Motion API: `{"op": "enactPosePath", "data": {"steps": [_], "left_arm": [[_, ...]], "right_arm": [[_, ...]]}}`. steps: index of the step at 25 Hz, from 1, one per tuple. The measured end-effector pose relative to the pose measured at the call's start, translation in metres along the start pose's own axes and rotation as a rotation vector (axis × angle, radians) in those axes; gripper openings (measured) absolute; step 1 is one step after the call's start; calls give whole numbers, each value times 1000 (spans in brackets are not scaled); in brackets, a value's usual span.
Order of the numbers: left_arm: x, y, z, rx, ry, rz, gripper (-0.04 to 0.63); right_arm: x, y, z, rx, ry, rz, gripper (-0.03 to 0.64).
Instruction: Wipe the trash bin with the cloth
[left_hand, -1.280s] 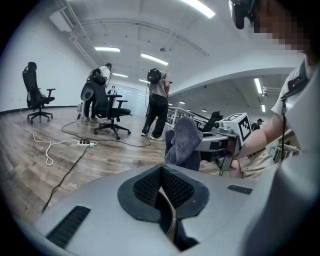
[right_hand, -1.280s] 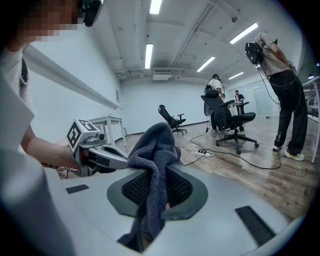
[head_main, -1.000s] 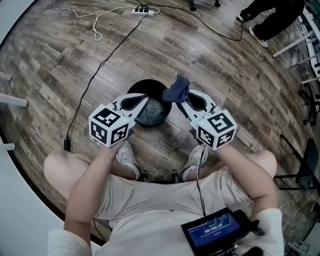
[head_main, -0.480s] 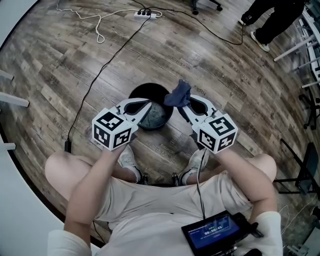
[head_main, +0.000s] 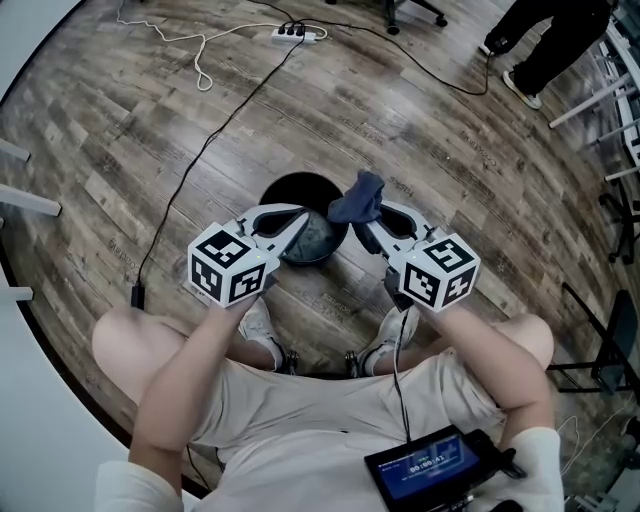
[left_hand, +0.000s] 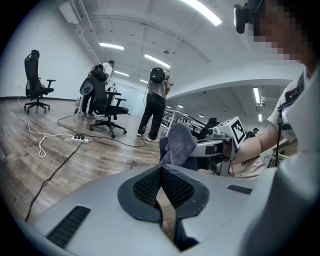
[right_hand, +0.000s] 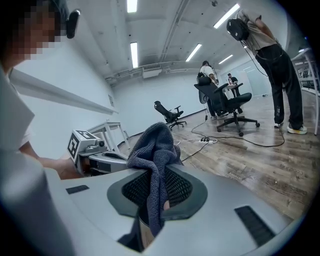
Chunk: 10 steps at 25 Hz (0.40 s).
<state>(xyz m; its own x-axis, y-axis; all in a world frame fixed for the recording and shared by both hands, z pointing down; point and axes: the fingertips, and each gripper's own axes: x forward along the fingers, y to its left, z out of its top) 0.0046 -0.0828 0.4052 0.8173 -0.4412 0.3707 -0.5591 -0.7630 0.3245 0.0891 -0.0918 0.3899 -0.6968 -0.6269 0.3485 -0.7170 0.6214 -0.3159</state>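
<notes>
Right tool clamps cloth just above trash bin at its right rim, ready to wipe; left tool, jaws together, sits at its near-left rim, prob. steadying it.

Blue cloth nubby terry; trash bin smooth black plastic; floor wood-grain planks, low sheen.

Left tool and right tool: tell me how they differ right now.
The right tool is shut on the blue cloth, which bunches up above its jaws. The left tool is shut on nothing. In the head view the left tool comes at the trash bin from its left side, the right tool from its right side. Both are closed and point toward the trash bin.
</notes>
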Motion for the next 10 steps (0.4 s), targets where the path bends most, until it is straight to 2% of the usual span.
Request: {"op": "enactPosePath", "data": {"steps": [10], "left_arm": [[3,-11,3,-5,-18,-39,11]], "right_arm": [[-5,-3,0,116,-1,18,58]]}}
